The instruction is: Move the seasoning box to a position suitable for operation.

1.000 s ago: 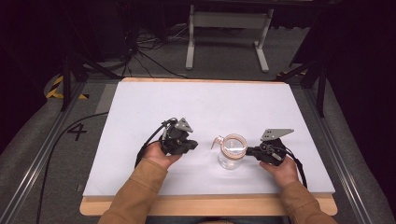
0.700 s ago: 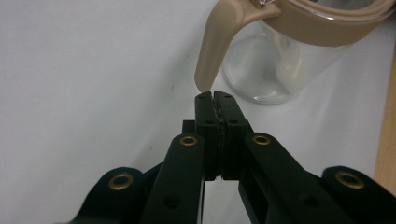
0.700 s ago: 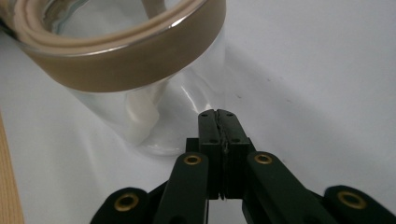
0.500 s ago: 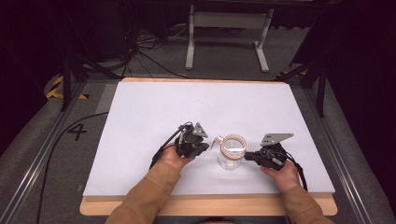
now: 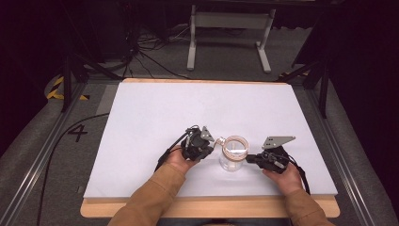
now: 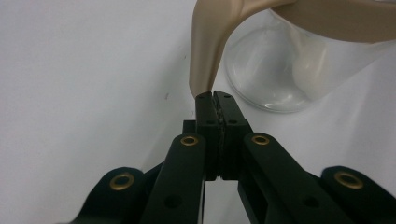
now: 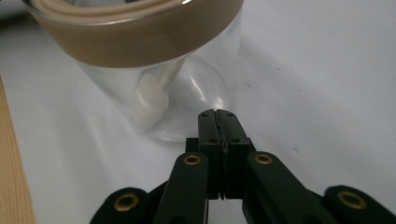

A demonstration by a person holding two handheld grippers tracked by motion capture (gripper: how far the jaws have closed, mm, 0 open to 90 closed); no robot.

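Note:
A clear glass jar (image 5: 234, 159) with a tan band around its rim stands on the white table sheet (image 5: 188, 108), near the front. A tan tab (image 5: 219, 140) sticks out of the band on the jar's left. My left gripper (image 5: 212, 144) is shut, its tips right at the tab. In the left gripper view the tab (image 6: 208, 56) hangs down to the closed tips (image 6: 214, 95), touching or just behind them. My right gripper (image 5: 249, 159) is shut, its tips at the jar's right side. In the right gripper view its closed tips (image 7: 218, 113) sit low by the jar's base (image 7: 187, 107). A whitish shape (image 7: 154, 93) shows through the glass.
The table's wooden front edge (image 5: 211, 207) runs just behind the person's forearms. Bare white sheet stretches behind and to both sides of the jar. A metal stand (image 5: 226, 19) and cables (image 5: 141, 42) are on the floor beyond the table.
My left gripper has moved right across the sheet to the jar's tab. The right gripper has stayed beside the jar, edging slightly closer.

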